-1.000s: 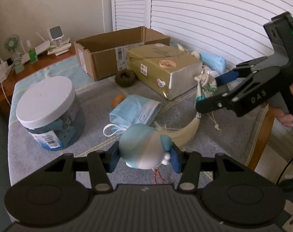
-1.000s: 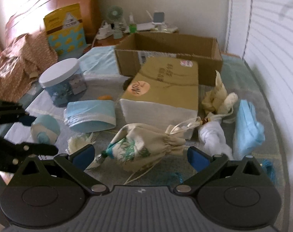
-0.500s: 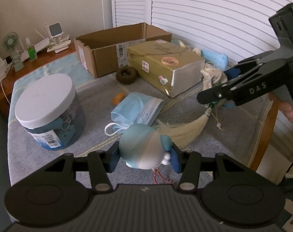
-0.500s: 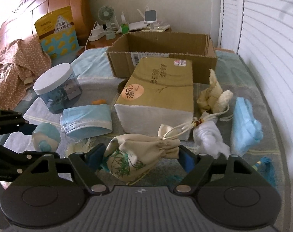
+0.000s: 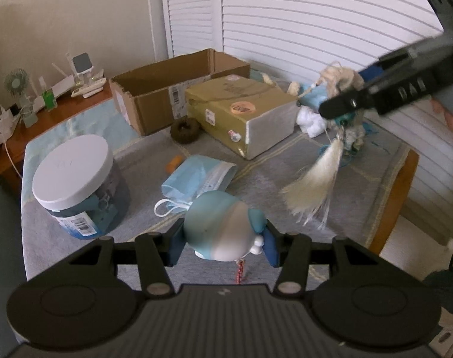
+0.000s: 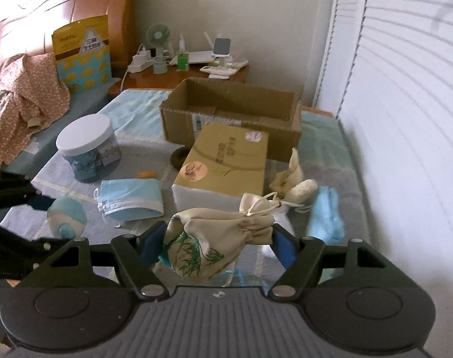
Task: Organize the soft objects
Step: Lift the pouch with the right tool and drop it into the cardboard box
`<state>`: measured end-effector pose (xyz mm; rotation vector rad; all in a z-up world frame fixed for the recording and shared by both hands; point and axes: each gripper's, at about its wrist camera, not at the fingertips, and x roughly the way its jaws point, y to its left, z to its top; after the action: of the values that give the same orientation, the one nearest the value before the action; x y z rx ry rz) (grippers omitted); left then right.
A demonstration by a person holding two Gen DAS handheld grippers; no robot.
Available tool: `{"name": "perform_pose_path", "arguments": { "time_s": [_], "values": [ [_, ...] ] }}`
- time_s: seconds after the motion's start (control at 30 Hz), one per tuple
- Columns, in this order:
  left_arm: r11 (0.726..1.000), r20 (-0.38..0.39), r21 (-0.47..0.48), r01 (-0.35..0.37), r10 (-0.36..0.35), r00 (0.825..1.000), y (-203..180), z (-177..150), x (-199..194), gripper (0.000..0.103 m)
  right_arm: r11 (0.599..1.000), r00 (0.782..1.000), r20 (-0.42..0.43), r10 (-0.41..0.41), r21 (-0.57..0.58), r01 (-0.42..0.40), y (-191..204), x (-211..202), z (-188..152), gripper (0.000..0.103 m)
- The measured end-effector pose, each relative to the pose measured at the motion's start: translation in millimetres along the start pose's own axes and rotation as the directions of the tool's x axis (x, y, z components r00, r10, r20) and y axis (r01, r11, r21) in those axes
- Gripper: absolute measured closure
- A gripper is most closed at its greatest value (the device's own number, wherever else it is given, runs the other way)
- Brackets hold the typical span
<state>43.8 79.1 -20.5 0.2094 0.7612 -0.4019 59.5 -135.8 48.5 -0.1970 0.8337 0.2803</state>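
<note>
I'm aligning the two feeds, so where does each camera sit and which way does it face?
Left wrist: on the left gripper, clamping a blue-white plush, facing the shutters; right gripper in view.
Right wrist: on the right gripper, holding a drawstring pouch, facing the nightstand.
Shared: cardboard box, white-lidded jar.

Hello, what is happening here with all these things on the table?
A person is sorting soft items with two handheld grippers. The left gripper is shut on a round blue and white plush toy. The right gripper is shut on a cream drawstring pouch, lifted with its tassel hanging. The open cardboard box behind looks empty.
</note>
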Motion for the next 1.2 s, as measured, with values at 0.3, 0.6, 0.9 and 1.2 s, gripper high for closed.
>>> {"name": "perform_pose_path", "arguments": {
  "time_s": [0.3, 0.6, 0.9, 1.2],
  "values": [
    [1.0, 0.03, 0.026, 0.017, -0.018, 0.999, -9.2, 2.3, -7.9, 0.051, 0.995, 0.995, 0.016, -0.097, 0.016, 0.097, -10.5, -29.6, 36.9, 0.025],
    [0.999, 0.063, 0.02, 0.039, -0.041, 0.997, -8.2, 2.4, -12.3, 0.051, 0.992, 0.995, -0.011, -0.103, 0.073, 0.104, -33.4, -25.9, 83.8, 0.025],
    [0.999, 0.068, 0.004, 0.045, -0.045, 0.997, 0.5, 4.7, -8.4, 0.051, 0.993, 0.996, -0.046, -0.083, 0.086, 0.086, -34.3, -7.6, 128.0, 0.025],
    [0.998, 0.07, -0.033, 0.048, -0.045, 0.997, 13.0, 9.1, 0.2, 0.051, 0.985, 0.992, -0.052, -0.117, 0.117, 0.123, -27.0, 30.2, 210.9, 0.025]
  ]
}}
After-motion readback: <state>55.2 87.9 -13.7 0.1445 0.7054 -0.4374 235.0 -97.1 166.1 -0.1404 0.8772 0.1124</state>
